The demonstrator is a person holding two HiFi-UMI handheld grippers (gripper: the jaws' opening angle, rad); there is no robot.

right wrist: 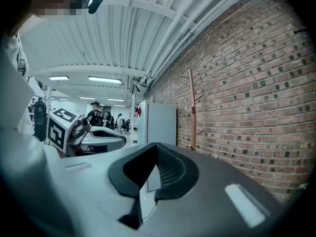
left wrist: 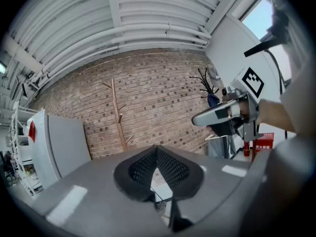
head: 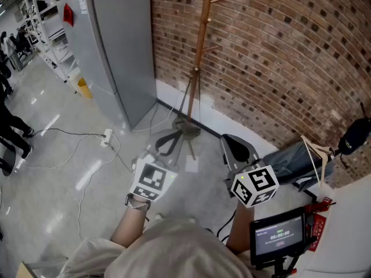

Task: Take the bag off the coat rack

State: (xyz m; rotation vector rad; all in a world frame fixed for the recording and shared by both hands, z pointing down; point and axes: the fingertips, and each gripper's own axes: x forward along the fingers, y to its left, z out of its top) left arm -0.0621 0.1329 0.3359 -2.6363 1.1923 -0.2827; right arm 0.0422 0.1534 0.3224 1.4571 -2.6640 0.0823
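The wooden coat rack (head: pixel 200 51) stands against the brick wall with bare pegs; nothing hangs on it. A grey-blue bag (head: pixel 294 160) with cream straps lies low at the right, near the wall. My left gripper (head: pixel 169 141) is shut and empty, held in front of the rack's base (head: pixel 188 127). My right gripper (head: pixel 233 148) is shut and empty too, just left of the bag. In the left gripper view the rack (left wrist: pixel 117 116) is ahead and the right gripper (left wrist: pixel 223 115) is at the right. In the right gripper view the rack (right wrist: pixel 192 108) stands by the wall.
A tall grey cabinet (head: pixel 119 51) stands left of the rack. A power strip (head: pixel 107 136) and cables lie on the floor. A small screen on a stand (head: pixel 279 237) and a red extinguisher (head: pixel 316 223) are at the lower right. People stand far left.
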